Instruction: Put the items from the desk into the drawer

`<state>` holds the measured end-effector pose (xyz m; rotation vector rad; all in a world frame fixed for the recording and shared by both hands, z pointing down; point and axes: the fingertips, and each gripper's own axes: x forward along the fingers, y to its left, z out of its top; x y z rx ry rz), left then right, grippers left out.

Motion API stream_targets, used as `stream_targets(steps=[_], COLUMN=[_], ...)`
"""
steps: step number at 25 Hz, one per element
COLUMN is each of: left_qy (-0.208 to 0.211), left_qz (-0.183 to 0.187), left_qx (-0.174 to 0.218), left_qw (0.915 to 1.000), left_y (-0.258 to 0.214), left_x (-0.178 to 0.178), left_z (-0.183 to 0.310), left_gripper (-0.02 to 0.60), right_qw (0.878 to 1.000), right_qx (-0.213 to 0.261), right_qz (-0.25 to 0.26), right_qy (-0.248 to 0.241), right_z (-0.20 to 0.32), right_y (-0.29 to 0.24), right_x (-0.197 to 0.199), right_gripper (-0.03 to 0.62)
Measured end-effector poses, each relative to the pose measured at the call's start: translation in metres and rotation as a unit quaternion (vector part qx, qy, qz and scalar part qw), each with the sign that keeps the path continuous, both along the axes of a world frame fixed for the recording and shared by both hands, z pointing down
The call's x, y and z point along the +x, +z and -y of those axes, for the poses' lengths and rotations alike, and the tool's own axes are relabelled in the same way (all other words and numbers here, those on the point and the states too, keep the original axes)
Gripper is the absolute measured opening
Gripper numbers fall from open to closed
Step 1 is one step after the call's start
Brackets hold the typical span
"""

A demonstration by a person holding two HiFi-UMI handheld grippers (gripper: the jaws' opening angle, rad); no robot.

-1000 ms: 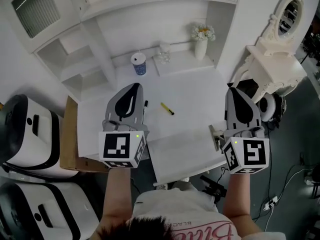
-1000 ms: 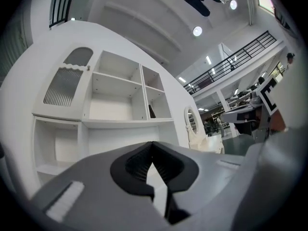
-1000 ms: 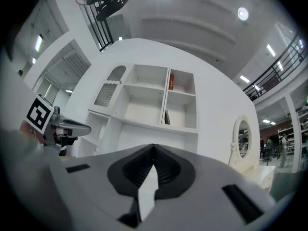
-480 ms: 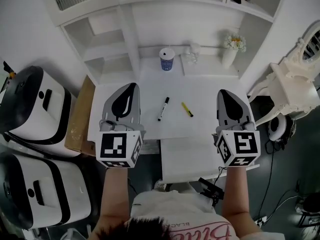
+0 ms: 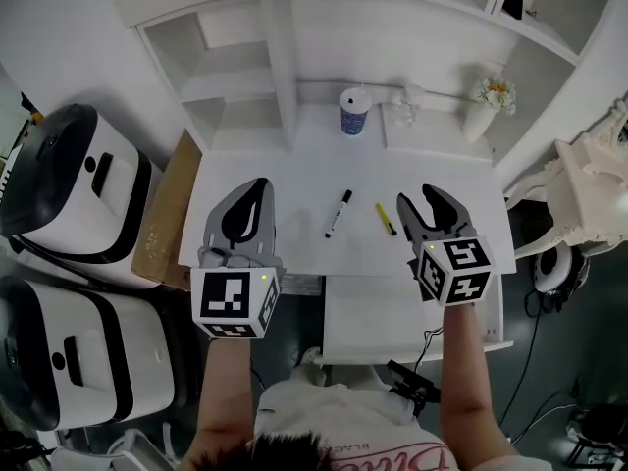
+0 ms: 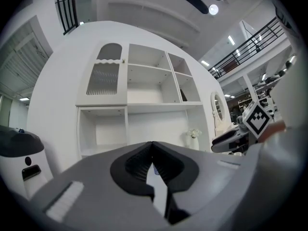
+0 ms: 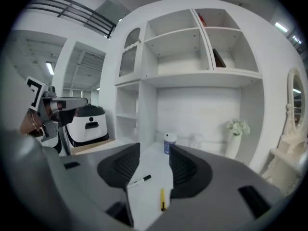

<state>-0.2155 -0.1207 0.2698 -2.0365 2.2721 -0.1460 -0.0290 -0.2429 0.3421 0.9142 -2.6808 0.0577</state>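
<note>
A black-and-white marker and a yellow pen lie side by side on the white desk. Below them the white drawer stands pulled out at the desk's front edge. My right gripper hovers open just right of the yellow pen; in the right gripper view both the marker and the pen show between its jaws. My left gripper is shut and empty over the desk's left part, left of the marker. In the left gripper view its jaws meet.
A blue-and-white cup, a clear glass and a white vase of flowers stand at the back of the desk below white shelves. White-and-black machines and a cardboard box sit on the left.
The right gripper has opened and moved left toward the yellow pen. The head view has shifted, so the desk sits further right in frame. The left gripper stays shut.
</note>
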Motion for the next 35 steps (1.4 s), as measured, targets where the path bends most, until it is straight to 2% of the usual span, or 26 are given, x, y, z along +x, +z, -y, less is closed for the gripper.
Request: stream_targets(steps=[7, 12, 18, 25, 30, 31, 33, 35], left_qy=[-0.010, -0.023, -0.038, -0.057, -0.061, -0.061, -0.061, -0.063], left_qz=[-0.013, -0.021, -0.026, -0.024, -0.020, -0.020, -0.019, -0.018], left_qx=[-0.029, -0.048, -0.080, -0.096, -0.098, -0.099, -0.100, -0.100], left_qw=[0.9995, 0.9984, 0.9957, 0.9935, 0.9931, 0.9930, 0.9929, 0.9928], left_y=[0.027, 0.046, 0.070, 0.081, 0.081, 0.081, 0.080, 0.079], left_x=[-0.003, -0.008, -0.011, -0.018, -0.017, -0.016, -0.016, -0.018], left_z=[0.007, 0.009, 0.000, -0.010, -0.016, -0.017, -0.020, -0.022], left_gripper=[0.009, 0.009, 0.009, 0.009, 0.009, 0.009, 0.009, 0.009], right_qw=[0.993, 0.979, 0.962, 0.945, 0.944, 0.944, 0.943, 0.943], right_qx=[-0.070, -0.120, -0.165, -0.199, -0.225, -0.224, -0.218, -0.214], right_qz=[-0.090, -0.162, -0.216, -0.258, -0.240, -0.241, -0.249, -0.253], right_qy=[-0.017, -0.025, -0.028, -0.022, -0.027, -0.031, -0.033, -0.030], right_z=[0.037, 0.051, 0.058, 0.062, 0.061, 0.061, 0.060, 0.061], right_y=[0.090, 0.163, 0.225, 0.265, 0.269, 0.270, 0.270, 0.269], right_x=[-0.017, -0.021, -0.026, -0.020, -0.020, -0.020, -0.019, -0.020], right_gripper=[0.157, 0.137, 0.137, 0.138, 0.129, 0.123, 0.056, 0.055])
